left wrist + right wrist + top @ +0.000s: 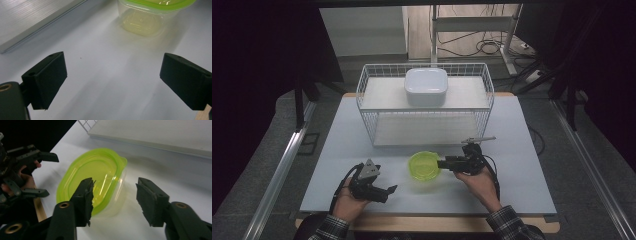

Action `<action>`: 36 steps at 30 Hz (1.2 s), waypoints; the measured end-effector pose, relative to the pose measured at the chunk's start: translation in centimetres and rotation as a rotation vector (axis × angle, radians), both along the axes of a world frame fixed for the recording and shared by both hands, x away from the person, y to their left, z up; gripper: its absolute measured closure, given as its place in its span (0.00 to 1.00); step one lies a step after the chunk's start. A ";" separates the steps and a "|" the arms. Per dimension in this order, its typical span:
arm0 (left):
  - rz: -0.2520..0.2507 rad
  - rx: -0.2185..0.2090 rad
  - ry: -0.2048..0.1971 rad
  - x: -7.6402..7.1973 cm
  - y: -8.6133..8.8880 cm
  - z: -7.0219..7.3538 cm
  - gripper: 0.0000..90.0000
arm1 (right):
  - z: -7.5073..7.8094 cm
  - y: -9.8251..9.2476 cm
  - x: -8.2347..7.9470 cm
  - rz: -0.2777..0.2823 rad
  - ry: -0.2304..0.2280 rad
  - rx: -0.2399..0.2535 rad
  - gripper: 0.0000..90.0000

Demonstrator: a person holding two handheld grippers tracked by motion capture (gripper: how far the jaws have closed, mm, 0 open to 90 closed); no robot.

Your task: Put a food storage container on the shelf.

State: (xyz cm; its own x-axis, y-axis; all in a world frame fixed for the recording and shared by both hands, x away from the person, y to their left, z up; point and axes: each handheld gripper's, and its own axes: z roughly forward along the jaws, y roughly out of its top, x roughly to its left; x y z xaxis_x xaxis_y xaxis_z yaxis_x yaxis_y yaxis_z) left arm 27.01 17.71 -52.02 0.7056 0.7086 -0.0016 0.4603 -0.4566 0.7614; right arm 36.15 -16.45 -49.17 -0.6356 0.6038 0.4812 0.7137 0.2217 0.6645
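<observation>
Right gripper [113, 200]: jaws half open astride the green container's [95, 173] rim, not pressing.
Left gripper [377, 187]: released, empty.
High view: white tub [426, 86] atop wire basket [367, 95].

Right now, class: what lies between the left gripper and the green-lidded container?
Nothing: in the left gripper view, bare white tabletop runs from the open left gripper to the green-lidded container.
</observation>
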 end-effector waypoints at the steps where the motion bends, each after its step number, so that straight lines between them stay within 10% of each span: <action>1: -0.002 0.000 0.000 0.0 0.0 0.0 0.07 | -0.1 0.2 0.2 -0.001 0.010 0.001 0.55; 17: -0.021 0.017 -0.002 -0.1 -0.3 -0.2 0.08 | -1.3 0.9 2.1 -0.002 0.197 0.086 0.89; 36: -0.010 0.006 -0.009 -0.1 0.0 0.0 0.07 | 0.9 0.7 1.2 0.014 0.187 0.169 0.91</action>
